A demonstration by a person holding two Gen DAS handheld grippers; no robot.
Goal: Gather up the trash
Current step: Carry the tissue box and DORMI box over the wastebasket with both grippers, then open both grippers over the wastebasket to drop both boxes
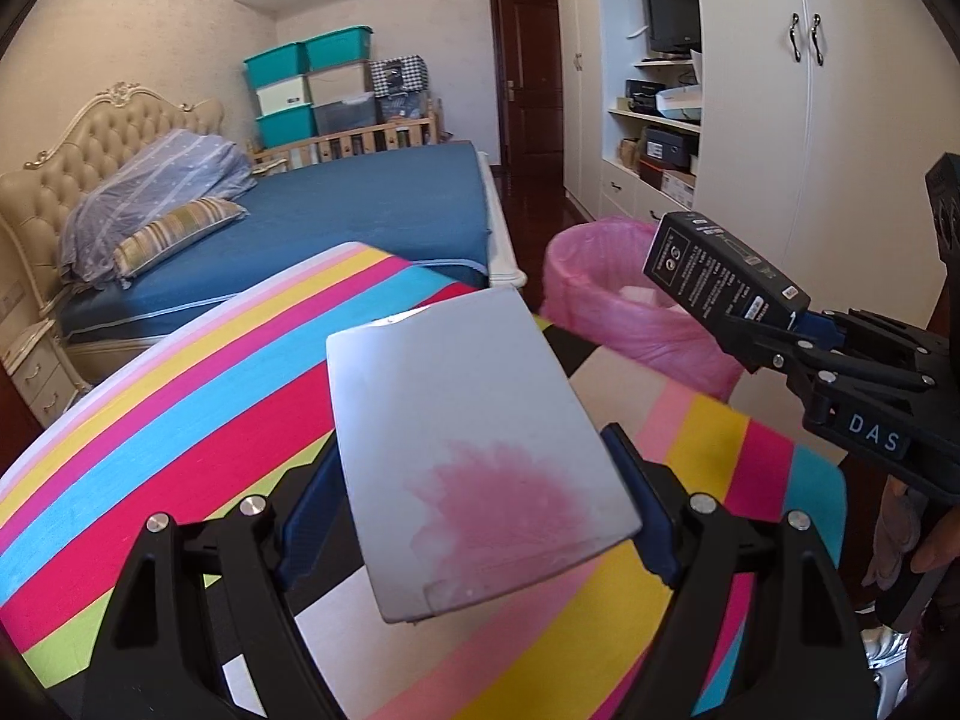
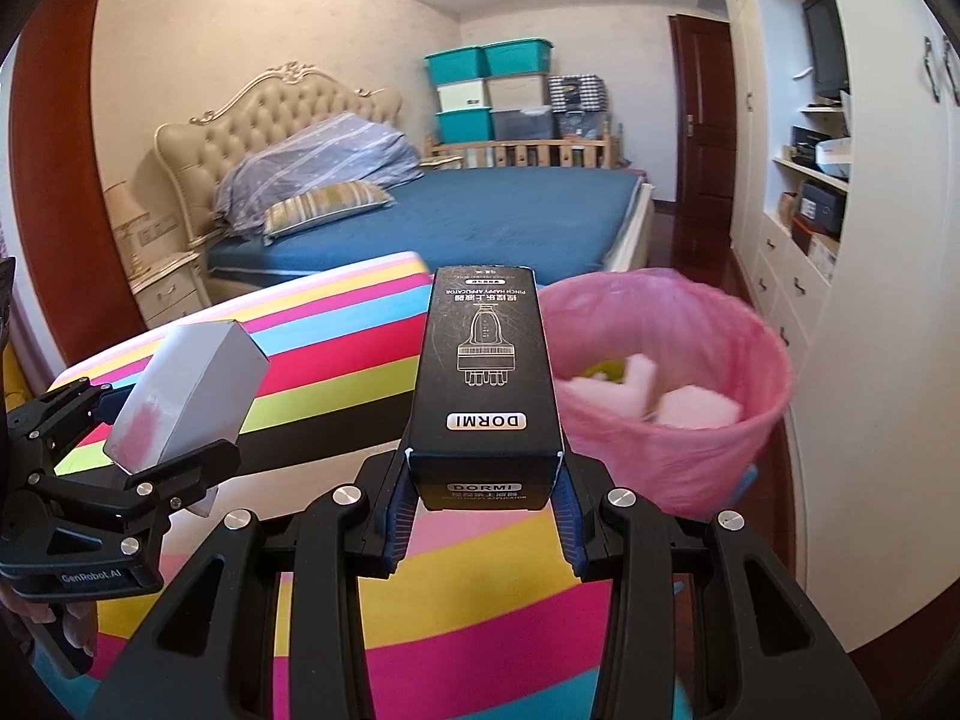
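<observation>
- Left gripper [image 1: 480, 516]: jaws set wide, clamped on the grey box [image 1: 474, 450] above the striped cloth [image 1: 180, 420]; maintain the clamp.
- Right gripper [image 2: 483, 504]: jaws narrow, clamped on the black carton [image 2: 486, 384]; carry over the pink-lined bin [image 2: 720, 462] beyond, then release.

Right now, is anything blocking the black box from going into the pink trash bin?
Nothing visible does. The black box sits clamped in the right tool, and the pink-lined bin stands open just beyond it to the right.
</observation>
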